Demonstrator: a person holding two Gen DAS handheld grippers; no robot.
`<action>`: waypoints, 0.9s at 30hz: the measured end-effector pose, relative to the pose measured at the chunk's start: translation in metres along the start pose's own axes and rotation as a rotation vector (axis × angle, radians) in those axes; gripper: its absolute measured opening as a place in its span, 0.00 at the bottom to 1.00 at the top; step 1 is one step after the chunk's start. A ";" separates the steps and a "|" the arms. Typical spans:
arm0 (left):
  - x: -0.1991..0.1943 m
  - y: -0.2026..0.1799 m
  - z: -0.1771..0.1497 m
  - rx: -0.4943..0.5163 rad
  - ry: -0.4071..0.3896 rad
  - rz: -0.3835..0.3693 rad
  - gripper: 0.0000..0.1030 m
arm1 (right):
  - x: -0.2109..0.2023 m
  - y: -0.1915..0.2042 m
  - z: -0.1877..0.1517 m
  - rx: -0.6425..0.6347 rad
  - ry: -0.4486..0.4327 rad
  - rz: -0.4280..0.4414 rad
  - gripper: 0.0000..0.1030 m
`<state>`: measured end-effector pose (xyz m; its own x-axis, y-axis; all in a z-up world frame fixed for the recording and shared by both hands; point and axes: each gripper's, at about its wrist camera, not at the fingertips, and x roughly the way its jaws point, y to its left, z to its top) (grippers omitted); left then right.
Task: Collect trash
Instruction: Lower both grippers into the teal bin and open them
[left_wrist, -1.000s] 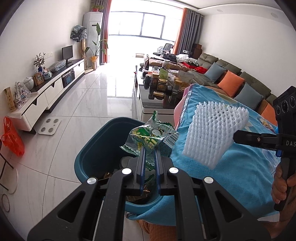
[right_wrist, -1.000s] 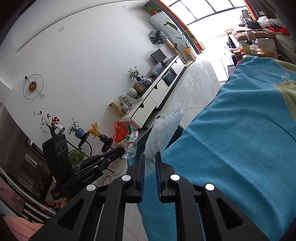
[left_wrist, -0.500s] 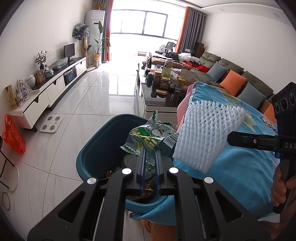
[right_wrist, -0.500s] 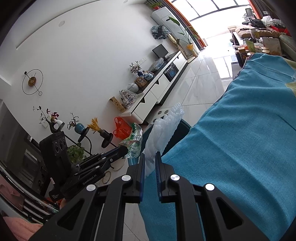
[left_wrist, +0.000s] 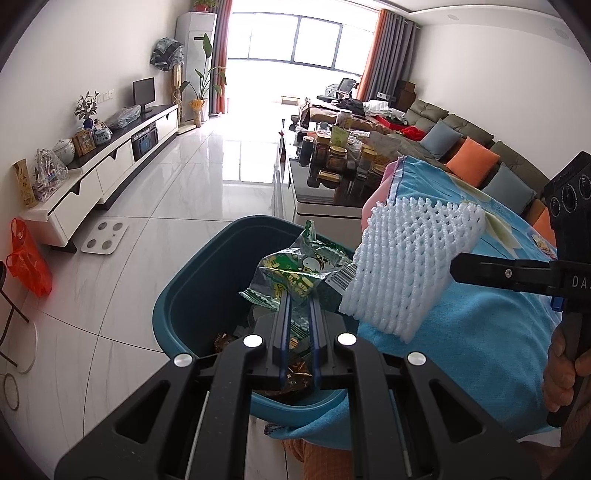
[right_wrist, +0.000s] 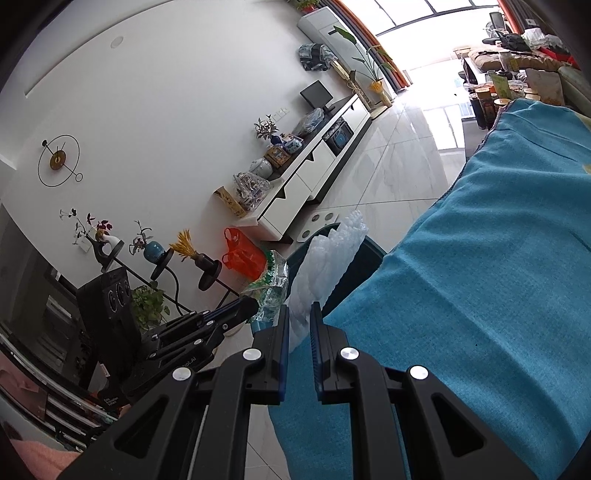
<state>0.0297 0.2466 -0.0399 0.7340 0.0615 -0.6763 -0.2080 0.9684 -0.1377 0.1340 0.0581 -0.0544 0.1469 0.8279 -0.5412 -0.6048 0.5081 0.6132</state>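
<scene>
Left gripper (left_wrist: 297, 314) pinching wrapper (left_wrist: 295, 275) directly over bin (left_wrist: 192, 306); right gripper (right_wrist: 298, 325) pinching foam net (left_wrist: 402, 269), long axis slanting binward, partly above cloth (left_wrist: 480, 332), farther off.

A glossy white tiled floor (left_wrist: 192, 206) fills the left and centre of the left wrist view. On it, at lower centre, stands a teal trash bin (left_wrist: 192, 295) with wrappers inside. At left, a white bathroom scale (left_wrist: 104, 237) lies on the tiles beside a long, low white TV cabinet (left_wrist: 110, 173). An orange plastic bag (left_wrist: 29, 262) sits at the far left edge. Right of the bin, a counter draped in a blue cloth (left_wrist: 480, 325) fills the lower right, the cloth hanging over its edge.
</scene>
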 end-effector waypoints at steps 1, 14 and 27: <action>0.002 0.000 0.000 -0.003 0.005 0.001 0.09 | 0.002 0.001 0.000 0.002 0.002 -0.003 0.10; 0.031 0.005 0.001 -0.031 0.044 0.027 0.10 | 0.034 0.009 0.006 -0.017 0.066 -0.021 0.11; 0.051 0.011 -0.004 -0.048 0.069 0.038 0.10 | 0.060 0.015 0.011 -0.033 0.131 -0.063 0.14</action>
<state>0.0618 0.2590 -0.0786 0.6789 0.0800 -0.7298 -0.2669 0.9529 -0.1438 0.1421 0.1183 -0.0712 0.0836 0.7553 -0.6500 -0.6233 0.5486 0.5573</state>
